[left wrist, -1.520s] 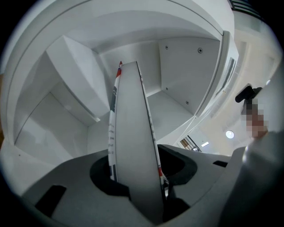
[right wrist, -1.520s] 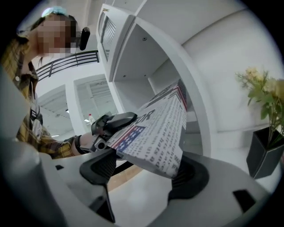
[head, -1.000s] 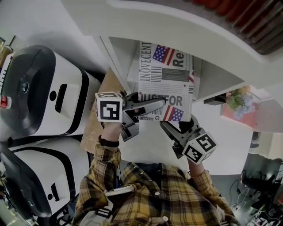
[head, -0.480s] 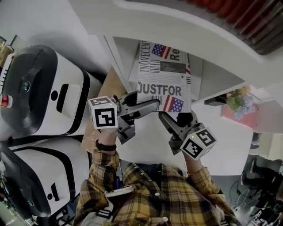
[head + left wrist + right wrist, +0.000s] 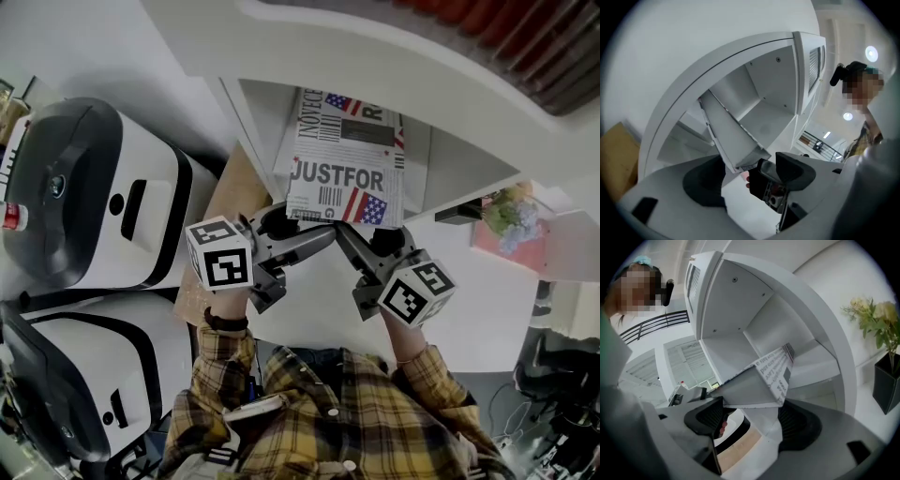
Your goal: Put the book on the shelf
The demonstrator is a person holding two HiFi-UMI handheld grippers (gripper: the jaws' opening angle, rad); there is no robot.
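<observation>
Your left tool point(image 5: 314, 234) has its jaws spread wide, holding nothing. Your right tool point(image 5: 352, 240) is spread wide too, with the book's point(image 5: 342, 169) near end between its tips. The book sits tilted inside the shelf point(image 5: 249, 120) compartment, its near end at the front edge.

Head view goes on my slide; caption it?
Newspaper-print book partly inside white shelf, left gripper and right gripper at its near edge.

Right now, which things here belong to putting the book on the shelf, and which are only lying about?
Belong to the job: book, white shelf, left hand-held gripper, right hand-held gripper.

Just lying about: upper black-and-white machine, lower black-and-white machine, flowers in a black vase, brown board.
</observation>
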